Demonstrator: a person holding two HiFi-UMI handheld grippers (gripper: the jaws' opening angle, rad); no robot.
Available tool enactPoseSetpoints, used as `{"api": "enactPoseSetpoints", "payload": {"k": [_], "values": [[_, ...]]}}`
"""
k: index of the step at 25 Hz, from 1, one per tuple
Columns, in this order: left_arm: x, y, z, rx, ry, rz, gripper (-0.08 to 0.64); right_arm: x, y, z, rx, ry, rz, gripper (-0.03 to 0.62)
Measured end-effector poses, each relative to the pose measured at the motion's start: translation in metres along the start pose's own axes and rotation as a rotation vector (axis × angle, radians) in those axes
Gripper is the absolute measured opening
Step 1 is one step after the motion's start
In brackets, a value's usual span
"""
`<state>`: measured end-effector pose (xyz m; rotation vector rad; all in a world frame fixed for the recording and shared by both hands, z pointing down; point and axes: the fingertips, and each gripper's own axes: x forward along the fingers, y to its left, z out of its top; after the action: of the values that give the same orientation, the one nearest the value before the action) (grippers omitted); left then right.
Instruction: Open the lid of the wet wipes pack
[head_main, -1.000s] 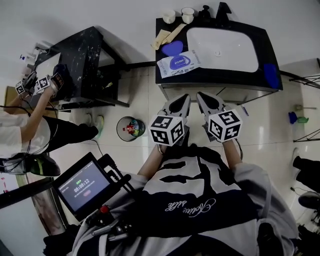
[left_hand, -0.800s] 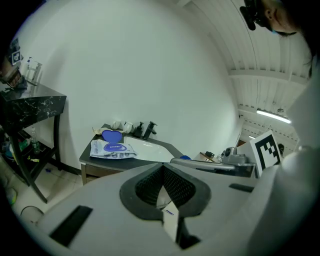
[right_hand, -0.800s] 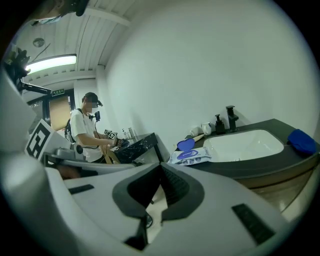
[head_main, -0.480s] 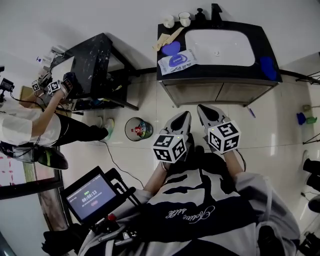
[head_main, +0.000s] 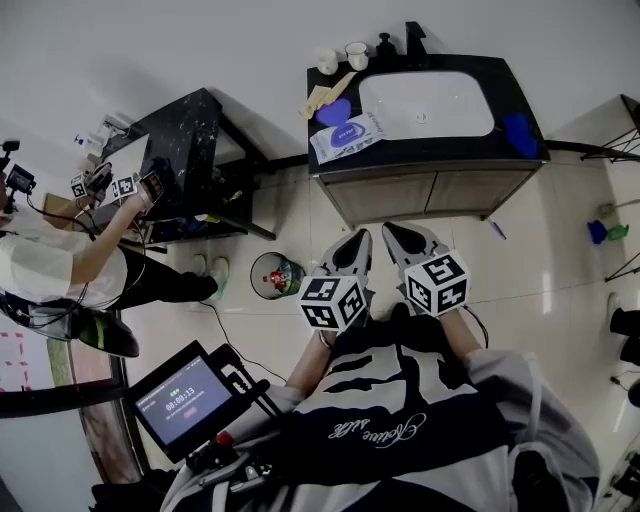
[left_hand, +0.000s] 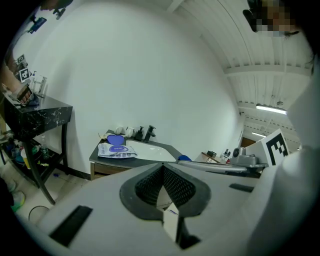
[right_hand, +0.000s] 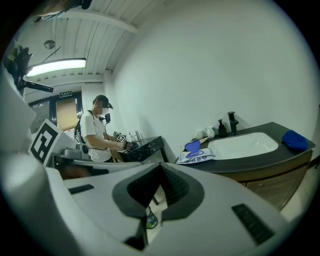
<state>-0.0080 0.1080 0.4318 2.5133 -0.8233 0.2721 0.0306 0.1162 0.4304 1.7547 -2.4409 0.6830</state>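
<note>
The wet wipes pack lies flat on the left end of a dark vanity counter; it is white with a blue oval lid on top. It also shows far off in the left gripper view and the right gripper view. My left gripper and right gripper are held side by side close to my chest, over the floor and well short of the vanity. Both are shut with nothing between the pads, seen up close for the left gripper and the right gripper.
A white basin, black tap, two cups, a blue rounded object and a blue cloth share the counter. A bin stands on the tiled floor. At left, another person works at a black table.
The vanity has drifted up and grown smaller in the head view, so I stand farther from it. Both grippers stay shut and side by side near my chest.
</note>
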Motion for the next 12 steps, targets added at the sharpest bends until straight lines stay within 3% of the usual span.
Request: {"api": "enactPoseSetpoints", "payload": {"k": [12], "values": [[-0.033, 0.016, 0.000, 0.019, 0.001, -0.030, -0.002, 0.007, 0.039, -0.001, -0.020, -0.010, -0.027, -0.002]]}}
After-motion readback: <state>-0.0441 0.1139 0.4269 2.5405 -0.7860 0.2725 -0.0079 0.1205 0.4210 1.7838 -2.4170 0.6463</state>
